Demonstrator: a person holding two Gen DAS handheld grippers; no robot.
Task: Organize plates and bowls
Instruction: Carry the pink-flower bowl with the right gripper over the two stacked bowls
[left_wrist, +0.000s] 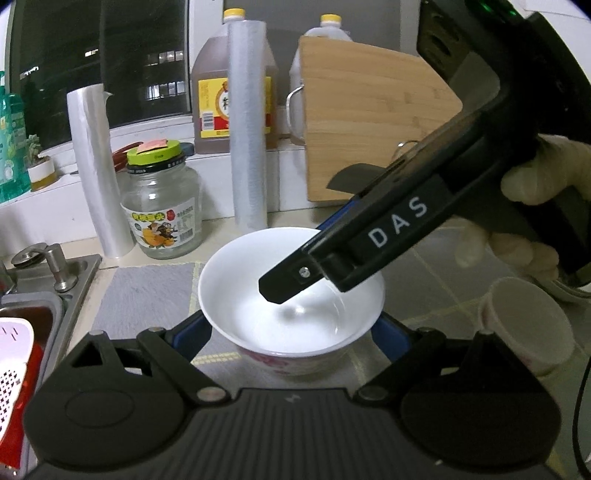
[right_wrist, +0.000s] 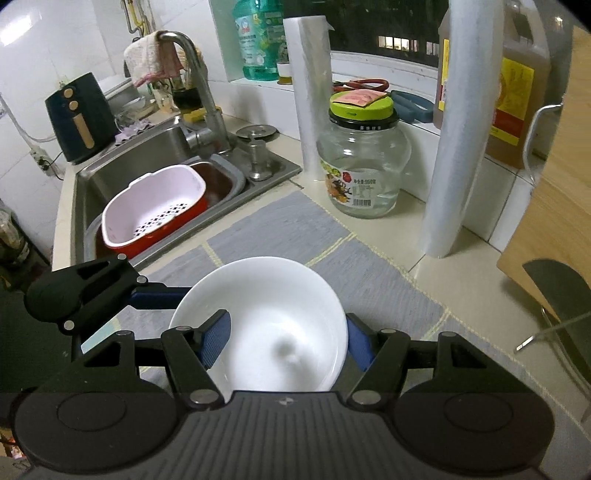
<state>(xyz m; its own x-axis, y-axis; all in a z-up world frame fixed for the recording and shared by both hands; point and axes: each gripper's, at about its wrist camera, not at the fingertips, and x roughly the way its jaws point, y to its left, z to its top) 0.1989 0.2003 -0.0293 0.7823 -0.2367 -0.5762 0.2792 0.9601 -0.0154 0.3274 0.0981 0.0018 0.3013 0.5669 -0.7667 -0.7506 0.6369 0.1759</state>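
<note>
Together the left gripper (left_wrist: 291, 338) and right gripper (right_wrist: 284, 343) each clasped the bowl's (left_wrist: 288, 295) rim above the grey mat (right_wrist: 295, 225), sink (right_wrist: 147, 155) far left.

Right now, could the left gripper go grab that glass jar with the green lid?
Probably not yet. The left gripper is busy holding the white bowl, with the right gripper reaching into it. The glass jar stands free behind, nothing blocking it.

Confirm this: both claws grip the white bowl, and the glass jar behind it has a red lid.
Not quite. The glass jar has a green lid, clear in the right wrist view. The rest holds: left claw and right claw both grip the white bowl.
</note>
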